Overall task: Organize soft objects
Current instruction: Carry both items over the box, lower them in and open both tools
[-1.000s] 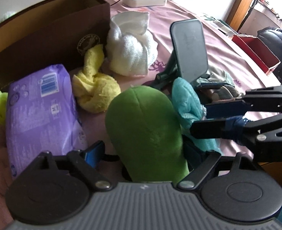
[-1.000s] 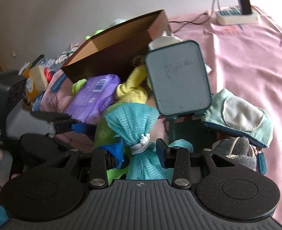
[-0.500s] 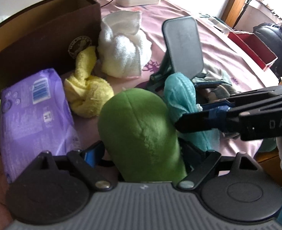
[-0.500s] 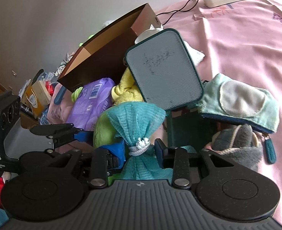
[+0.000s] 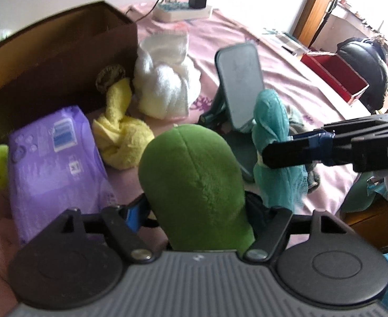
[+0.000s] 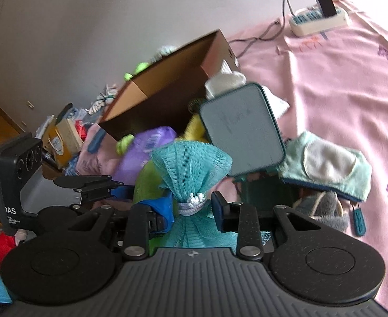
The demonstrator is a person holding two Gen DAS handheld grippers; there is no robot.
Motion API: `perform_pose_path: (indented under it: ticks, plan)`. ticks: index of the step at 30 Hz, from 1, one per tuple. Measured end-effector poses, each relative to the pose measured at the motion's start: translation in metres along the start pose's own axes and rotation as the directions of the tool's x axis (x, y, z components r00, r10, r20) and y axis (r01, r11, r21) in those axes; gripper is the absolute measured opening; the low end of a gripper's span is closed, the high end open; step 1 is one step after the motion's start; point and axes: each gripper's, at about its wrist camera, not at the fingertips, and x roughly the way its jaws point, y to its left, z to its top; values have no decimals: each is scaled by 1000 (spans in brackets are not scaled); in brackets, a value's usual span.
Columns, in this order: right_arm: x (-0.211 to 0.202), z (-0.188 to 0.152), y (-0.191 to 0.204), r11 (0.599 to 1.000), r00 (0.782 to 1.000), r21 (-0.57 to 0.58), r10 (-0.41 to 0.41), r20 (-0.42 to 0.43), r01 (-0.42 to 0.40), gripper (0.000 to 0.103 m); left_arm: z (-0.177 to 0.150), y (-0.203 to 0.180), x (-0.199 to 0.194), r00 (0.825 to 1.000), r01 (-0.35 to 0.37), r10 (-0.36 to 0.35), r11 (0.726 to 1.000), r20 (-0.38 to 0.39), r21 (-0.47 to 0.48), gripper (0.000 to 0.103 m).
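My left gripper (image 5: pixel 196 211) is shut on a green plush toy (image 5: pixel 194 179) and holds it upright above the pink bed. My right gripper (image 6: pixel 192 208) is shut on a teal mesh pouch (image 6: pixel 191 166), gripping its tied neck; the pouch also shows in the left wrist view (image 5: pixel 273 142), with the right gripper's fingers (image 5: pixel 299 150) reaching in from the right. A brown open box (image 5: pixel 48 60) stands at the back left. A purple soft pack (image 5: pixel 54 158), a knotted yellow towel (image 5: pixel 122 140) and a white towel bundle (image 5: pixel 164 89) lie in front of it.
A dark teal stand with a tilted flat panel (image 6: pixel 241 129) sits on the pink sheet just beyond the pouch. A mint pouch (image 6: pixel 326 163) and a grey slipper (image 6: pixel 320 208) lie to the right. A power strip (image 6: pixel 318 19) lies at the far edge. A red box (image 5: pixel 333 76) is far right.
Both grippers have kept their holds. The left wrist view has drawn back a little from the box and towels, and the right gripper's fingers with the pouch sit higher in it.
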Motion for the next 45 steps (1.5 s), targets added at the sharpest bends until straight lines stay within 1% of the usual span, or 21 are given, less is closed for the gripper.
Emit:
perform_pose_path:
  ticks: [4, 8, 14, 18, 22, 25, 28, 30, 32, 34, 37, 40, 42, 43, 45]
  plan:
    - [-3, 16, 10, 999, 998, -6, 43, 34, -43, 14, 4, 4, -18, 999, 3, -3, 1000, 44, 0, 75]
    - [-3, 38, 27, 995, 993, -43, 98, 68, -95, 14, 12, 13, -39, 996, 15, -14, 1000, 94, -9, 75]
    - [11, 85, 55, 983, 978, -88, 169, 120, -159, 14, 36, 33, -75, 982, -21, 19, 1000, 189, 11, 75]
    - [26, 125, 73, 977, 967, -91, 203, 157, -191, 14, 64, 56, -100, 961, -57, 52, 998, 270, 9, 75]
    - [47, 162, 92, 976, 960, -97, 211, 186, -196, 14, 94, 80, -122, 933, -126, 116, 992, 341, 9, 75]
    - [64, 179, 103, 977, 961, -117, 200, 192, -180, 14, 114, 101, -133, 914, -166, 155, 986, 374, -5, 75]
    - [86, 192, 113, 978, 964, -139, 181, 192, -156, 14, 130, 124, -138, 900, -190, 189, 981, 392, -36, 75]
    - [101, 197, 116, 982, 969, -146, 150, 195, -122, 14, 138, 141, -135, 895, -209, 218, 976, 389, -65, 75]
    - [116, 200, 115, 985, 973, -133, 133, 189, -109, 14, 143, 160, -130, 893, -235, 255, 967, 371, -98, 75]
    - [131, 202, 110, 989, 977, -106, 120, 173, -103, 14, 143, 177, -121, 896, -255, 286, 958, 341, -132, 75]
    - [158, 200, 103, 995, 987, -67, 88, 138, -79, 14, 139, 203, -107, 909, -266, 305, 949, 284, -171, 75]
    - [187, 196, 94, 999, 997, -23, 44, 68, -43, 14, 129, 222, -91, 921, -273, 314, 943, 231, -193, 75]
    - [204, 191, 90, 1000, 999, 1, 29, 22, -29, 15, 124, 234, -79, 928, -280, 319, 938, 192, -204, 75]
    - [212, 188, 88, 1000, 1000, 13, 24, -5, -24, 17, 122, 240, -72, 930, -287, 324, 935, 172, -209, 75]
    - [225, 182, 85, 999, 999, 37, 12, -46, -10, 18, 116, 251, -60, 937, -288, 322, 931, 134, -224, 75]
